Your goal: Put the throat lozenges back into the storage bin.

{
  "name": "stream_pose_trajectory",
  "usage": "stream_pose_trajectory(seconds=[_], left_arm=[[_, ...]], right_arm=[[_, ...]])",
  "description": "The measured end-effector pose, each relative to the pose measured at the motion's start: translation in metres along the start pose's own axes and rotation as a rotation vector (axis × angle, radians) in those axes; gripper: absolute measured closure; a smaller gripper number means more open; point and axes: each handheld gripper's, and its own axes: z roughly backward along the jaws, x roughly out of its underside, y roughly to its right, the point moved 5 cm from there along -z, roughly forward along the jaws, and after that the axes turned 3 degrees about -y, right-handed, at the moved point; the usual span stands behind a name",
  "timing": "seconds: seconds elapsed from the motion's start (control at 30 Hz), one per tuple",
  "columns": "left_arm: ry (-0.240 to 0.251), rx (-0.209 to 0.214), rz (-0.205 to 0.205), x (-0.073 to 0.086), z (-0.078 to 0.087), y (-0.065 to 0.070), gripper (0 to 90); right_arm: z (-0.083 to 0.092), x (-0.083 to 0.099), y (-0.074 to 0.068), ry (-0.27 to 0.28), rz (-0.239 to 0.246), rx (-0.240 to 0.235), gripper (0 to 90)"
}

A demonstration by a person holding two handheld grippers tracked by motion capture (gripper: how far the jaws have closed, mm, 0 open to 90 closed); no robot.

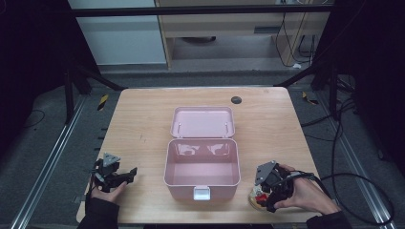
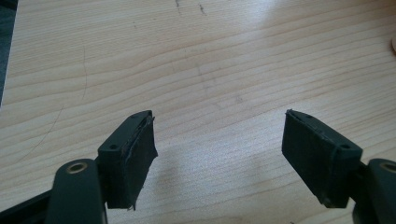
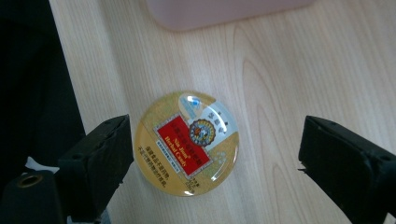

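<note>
The round herbal candy tin (image 3: 187, 142) lay flat, lid up, near the table's (image 1: 143, 119) near right edge, just right of the open pink box (image 1: 201, 183); being round, it had no long axis, and its red label seemed to run diagonally. The right gripper (image 3: 212, 154) hovered over it, jaws spread, apparently not touching. The left gripper (image 2: 219, 154) stood open over bare wood.

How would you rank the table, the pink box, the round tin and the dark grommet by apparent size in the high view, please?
1. Table, largest.
2. Pink box, lid open.
3. Round tin, partly hidden under the right gripper.
4. Dark grommet, smallest, though it sits farther from the camera, so its gap to the tin is unsure.
</note>
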Motion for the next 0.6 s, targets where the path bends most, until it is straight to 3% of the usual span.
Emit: stream_pose_trajectory(seconds=[0.6], left_arm=[[-0.004,-0.002,-0.01,0.0,0.0,0.001,25.2]], right_arm=[[-0.023,0.001,-0.011,-0.101,0.058,-0.053,8.8]])
